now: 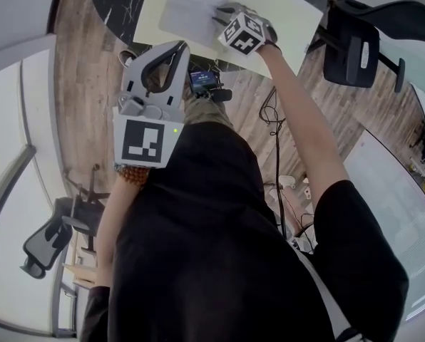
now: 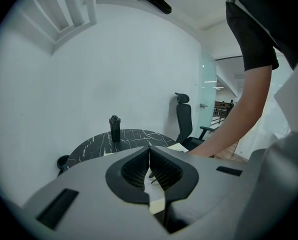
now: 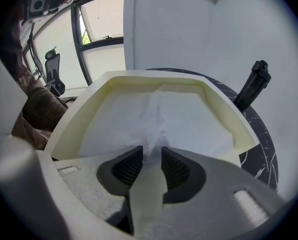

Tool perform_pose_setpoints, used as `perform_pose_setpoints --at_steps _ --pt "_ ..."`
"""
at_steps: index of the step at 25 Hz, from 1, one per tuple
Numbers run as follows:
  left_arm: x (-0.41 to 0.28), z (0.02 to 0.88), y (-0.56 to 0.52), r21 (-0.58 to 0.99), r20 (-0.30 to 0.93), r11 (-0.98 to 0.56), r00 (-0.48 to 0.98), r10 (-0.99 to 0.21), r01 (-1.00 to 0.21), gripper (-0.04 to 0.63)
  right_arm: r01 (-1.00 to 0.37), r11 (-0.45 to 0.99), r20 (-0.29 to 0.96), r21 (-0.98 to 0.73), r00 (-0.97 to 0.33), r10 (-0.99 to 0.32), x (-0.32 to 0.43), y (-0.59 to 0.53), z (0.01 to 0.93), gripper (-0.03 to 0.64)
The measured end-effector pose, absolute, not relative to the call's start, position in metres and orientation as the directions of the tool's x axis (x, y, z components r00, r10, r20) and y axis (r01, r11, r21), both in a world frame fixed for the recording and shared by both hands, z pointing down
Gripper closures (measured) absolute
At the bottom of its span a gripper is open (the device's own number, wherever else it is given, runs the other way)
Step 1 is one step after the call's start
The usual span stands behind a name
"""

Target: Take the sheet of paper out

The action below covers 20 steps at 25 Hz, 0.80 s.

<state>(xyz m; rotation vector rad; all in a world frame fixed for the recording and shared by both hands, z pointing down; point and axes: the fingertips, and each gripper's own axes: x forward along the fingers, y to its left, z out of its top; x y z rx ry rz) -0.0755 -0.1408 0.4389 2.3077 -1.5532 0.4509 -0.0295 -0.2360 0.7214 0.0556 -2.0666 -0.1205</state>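
while the left gripper point(image 2: 149, 151) is closed, right gripper point(image 3: 151, 156) gapes over paper point(image 3: 189, 121) in tray point(image 3: 76, 116) on marble table point(image 3: 261, 139).

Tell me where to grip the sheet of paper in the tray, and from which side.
Pinch the raised crease running down the middle of the sheet of paper, coming from above. The sheet lies flat inside the walled tray, so its edges likely offer little to catch; the right gripper hangs open astride that crease.
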Motion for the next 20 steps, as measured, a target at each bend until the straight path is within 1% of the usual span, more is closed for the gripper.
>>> perform_pose_setpoints --at_steps 10,16,20 --pt "-0.087 0.44 -0.142 0.087 0.435 -0.329 0.333 -0.837 -0.94 0.598 -0.048 0.999 0.873 0.013 -0.486 -0.035 -0.03 -0.237 0.73 0.512" --pt "-0.088 0.439 -0.143 0.078 0.434 -0.33 0.33 -0.838 -0.941 0.598 -0.052 0.999 0.894 -0.014 -0.447 -0.011 -0.03 -0.237 0.731 0.515" --pt "-0.087 0.44 -0.144 0.075 0.435 -0.335 0.333 -0.836 -0.939 0.598 -0.042 0.999 0.901 -0.018 -0.435 -0.002 -0.034 -0.235 0.732 0.538"
